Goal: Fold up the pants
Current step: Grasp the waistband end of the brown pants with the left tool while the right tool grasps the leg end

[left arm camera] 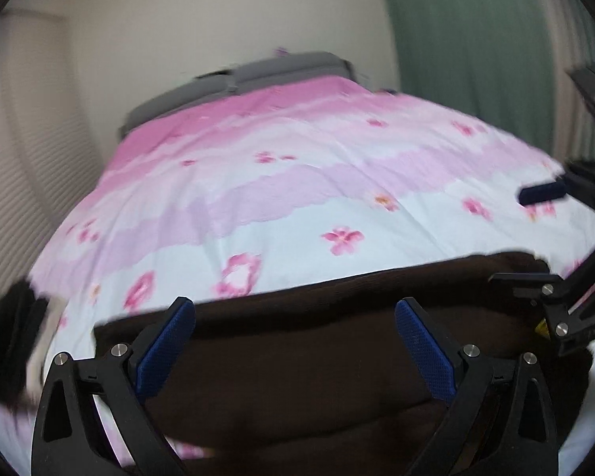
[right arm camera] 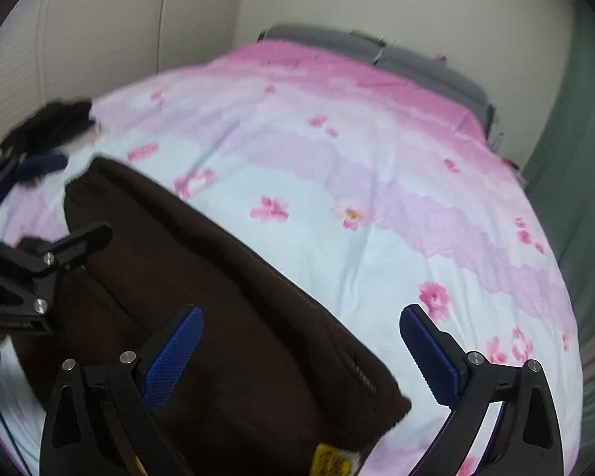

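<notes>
Dark brown pants lie folded in a flat stack on the pink flowered bedspread. My left gripper is open above the pants, holding nothing. In the right wrist view the pants stretch from upper left to lower centre, with a yellow label at their near end. My right gripper is open above the pants' right edge, holding nothing. Each gripper shows in the other's view: the right one at the right edge, the left one at the left edge.
The bedspread covers the bed. Grey pillows lie at the head by a cream wall. A green curtain hangs to the right. A dark item lies at the bed's left edge, also in the left wrist view.
</notes>
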`<state>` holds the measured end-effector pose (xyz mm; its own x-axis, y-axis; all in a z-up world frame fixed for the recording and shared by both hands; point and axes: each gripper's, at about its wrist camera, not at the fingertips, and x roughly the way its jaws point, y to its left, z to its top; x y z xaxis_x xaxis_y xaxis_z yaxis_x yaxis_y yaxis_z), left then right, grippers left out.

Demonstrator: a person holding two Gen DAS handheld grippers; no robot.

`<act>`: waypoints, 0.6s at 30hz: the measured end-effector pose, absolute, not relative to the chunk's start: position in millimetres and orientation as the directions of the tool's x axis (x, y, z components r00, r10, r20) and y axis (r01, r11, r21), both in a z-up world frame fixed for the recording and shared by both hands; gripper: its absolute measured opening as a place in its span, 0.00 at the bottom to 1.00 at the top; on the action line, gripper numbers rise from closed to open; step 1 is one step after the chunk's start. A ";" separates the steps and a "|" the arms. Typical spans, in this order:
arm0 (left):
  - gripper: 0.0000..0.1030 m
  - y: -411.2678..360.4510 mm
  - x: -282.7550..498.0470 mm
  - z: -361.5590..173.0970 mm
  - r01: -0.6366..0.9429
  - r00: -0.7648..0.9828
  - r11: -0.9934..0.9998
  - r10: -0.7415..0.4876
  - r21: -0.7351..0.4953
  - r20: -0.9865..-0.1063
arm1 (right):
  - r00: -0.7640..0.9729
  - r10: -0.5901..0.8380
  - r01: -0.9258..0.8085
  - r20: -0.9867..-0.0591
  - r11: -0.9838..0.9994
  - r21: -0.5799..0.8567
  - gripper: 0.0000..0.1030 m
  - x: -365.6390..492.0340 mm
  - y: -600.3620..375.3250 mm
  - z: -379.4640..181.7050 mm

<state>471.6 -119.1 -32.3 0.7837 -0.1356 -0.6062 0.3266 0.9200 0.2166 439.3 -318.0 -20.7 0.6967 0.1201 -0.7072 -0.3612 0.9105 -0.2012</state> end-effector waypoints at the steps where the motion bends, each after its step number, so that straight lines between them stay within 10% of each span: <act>1: 0.98 -121.9 479.3 -35.2 0.363 0.771 0.902 -0.151 0.232 -0.619 | 0.678 0.123 -0.378 -0.724 0.904 -0.201 0.94 446.3 -317.5 -25.4; 18: 0.73 -127.9 578.9 -93.8 0.793 0.418 0.573 -0.268 0.206 -0.868 | 0.453 0.082 -0.538 -0.888 0.819 -0.199 0.71 513.0 -315.8 -81.1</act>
